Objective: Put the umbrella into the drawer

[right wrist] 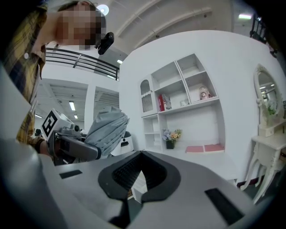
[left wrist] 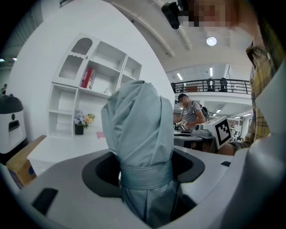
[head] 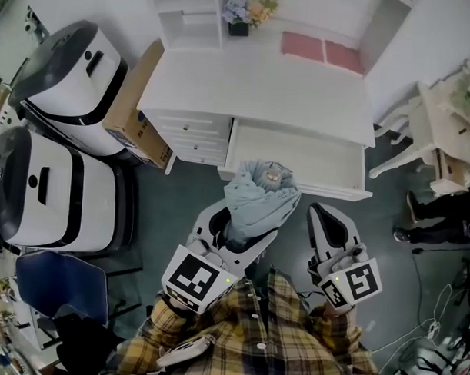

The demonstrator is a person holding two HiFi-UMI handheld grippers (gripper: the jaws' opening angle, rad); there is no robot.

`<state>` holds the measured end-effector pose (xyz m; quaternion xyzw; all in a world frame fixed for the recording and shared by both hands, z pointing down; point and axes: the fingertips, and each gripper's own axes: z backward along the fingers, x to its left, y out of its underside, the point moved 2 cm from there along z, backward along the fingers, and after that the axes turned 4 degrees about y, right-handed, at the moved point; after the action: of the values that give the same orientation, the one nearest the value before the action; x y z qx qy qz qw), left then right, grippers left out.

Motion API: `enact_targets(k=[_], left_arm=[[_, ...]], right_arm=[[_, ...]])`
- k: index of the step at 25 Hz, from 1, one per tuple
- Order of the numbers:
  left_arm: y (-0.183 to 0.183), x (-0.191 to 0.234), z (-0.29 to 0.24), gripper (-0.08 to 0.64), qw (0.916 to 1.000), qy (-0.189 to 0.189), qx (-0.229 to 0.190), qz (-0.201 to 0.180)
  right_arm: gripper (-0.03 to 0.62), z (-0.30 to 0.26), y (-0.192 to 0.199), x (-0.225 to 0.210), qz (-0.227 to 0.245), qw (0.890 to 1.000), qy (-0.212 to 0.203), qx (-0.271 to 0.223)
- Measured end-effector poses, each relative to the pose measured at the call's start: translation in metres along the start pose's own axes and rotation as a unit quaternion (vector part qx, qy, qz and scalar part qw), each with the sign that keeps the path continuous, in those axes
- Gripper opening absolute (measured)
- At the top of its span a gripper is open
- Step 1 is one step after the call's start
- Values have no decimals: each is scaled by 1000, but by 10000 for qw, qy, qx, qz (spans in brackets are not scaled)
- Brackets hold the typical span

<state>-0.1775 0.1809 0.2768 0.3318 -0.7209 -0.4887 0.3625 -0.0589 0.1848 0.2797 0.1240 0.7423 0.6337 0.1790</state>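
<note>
A cardboard box (head: pixel 134 102) is sitting against the left end of the white table (head: pixel 261 91). Just right of it, the left hand-held gripper (head: pixel 237 229) (left wrist: pixel 143 170) is clamping the folded grey-blue umbrella (head: pixel 262 193) (left wrist: pixel 138 129). Its jaws are pressing on both sides of the bundle at the strap. The umbrella is sticking out past the jaws, and in the head view its end is overlapping the front edge of the open drawer (head: pixel 313 155), not lying inside it. The drawer is standing pulled out from the table's right half. Further right, the right hand-held gripper (head: pixel 320 213) (right wrist: pixel 142 156) is hovering before the drawer, its jaws meeting at the tips and gripping nothing.
</note>
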Motion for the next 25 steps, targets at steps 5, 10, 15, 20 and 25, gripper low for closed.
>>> enact_targets(k=[5,10,15,20,25], left_arm=[[2,11,-2,325,9999,67,10,82],[1,22,-7,325,9997,25,2,224],[6,28,-14,325,9997,-78,-7,218],[-2,46,-43,325,9995,-80,22,316],[-19,71,-99,325,9994,-68,45,323]], right_arm=[[15,-10,4,-5,-53,9998,157,134],[15,-20,4,-10,-168,9996,122,214],[15,-29,10,-18,-154,9995,30,267],[15,-59,8,-41,-158,9993,-99,330],[15,-90,4,-89,-196,9989,-139,399]])
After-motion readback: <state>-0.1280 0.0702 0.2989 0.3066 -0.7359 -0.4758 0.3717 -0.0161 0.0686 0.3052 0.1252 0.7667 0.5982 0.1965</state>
